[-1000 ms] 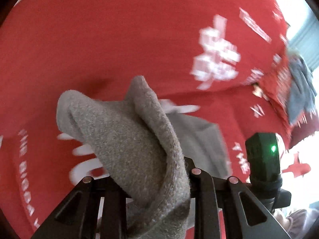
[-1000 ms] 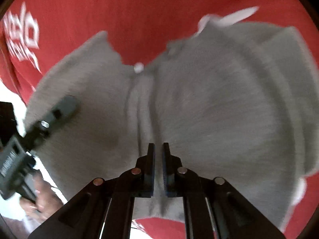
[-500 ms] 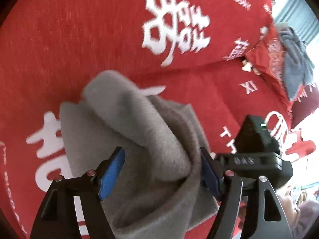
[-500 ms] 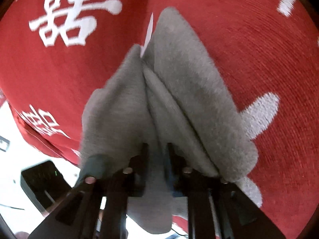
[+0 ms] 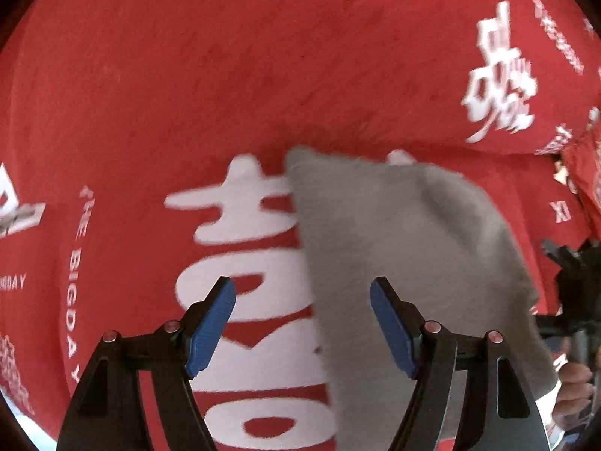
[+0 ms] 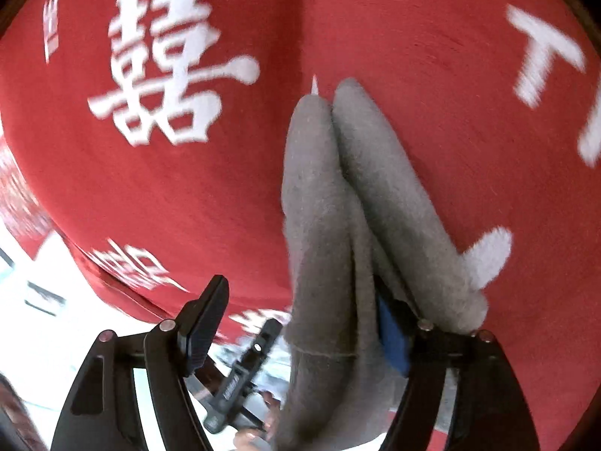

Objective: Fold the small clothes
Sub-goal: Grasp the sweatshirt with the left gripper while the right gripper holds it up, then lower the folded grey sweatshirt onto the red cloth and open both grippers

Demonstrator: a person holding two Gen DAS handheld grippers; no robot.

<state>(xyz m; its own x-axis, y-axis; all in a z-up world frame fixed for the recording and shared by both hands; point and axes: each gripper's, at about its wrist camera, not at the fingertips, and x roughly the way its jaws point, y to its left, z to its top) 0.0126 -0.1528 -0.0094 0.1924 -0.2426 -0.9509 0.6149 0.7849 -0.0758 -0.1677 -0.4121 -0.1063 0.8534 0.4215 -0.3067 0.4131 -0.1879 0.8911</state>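
A red cloth [image 5: 263, 86] printed with large white characters and lettering covers the whole surface. On it lies a grey knitted garment [image 5: 405, 248], thick and fuzzy, folded into a flat slab in the left wrist view. The left gripper [image 5: 302, 321] stands wide apart, blue pads bare, above the garment's left edge and gripping nothing. From the right wrist view the garment [image 6: 330, 203] shows as two rounded folds side by side. The right gripper [image 6: 300, 332] is opening, with the cloth draped against its right finger, not pinched.
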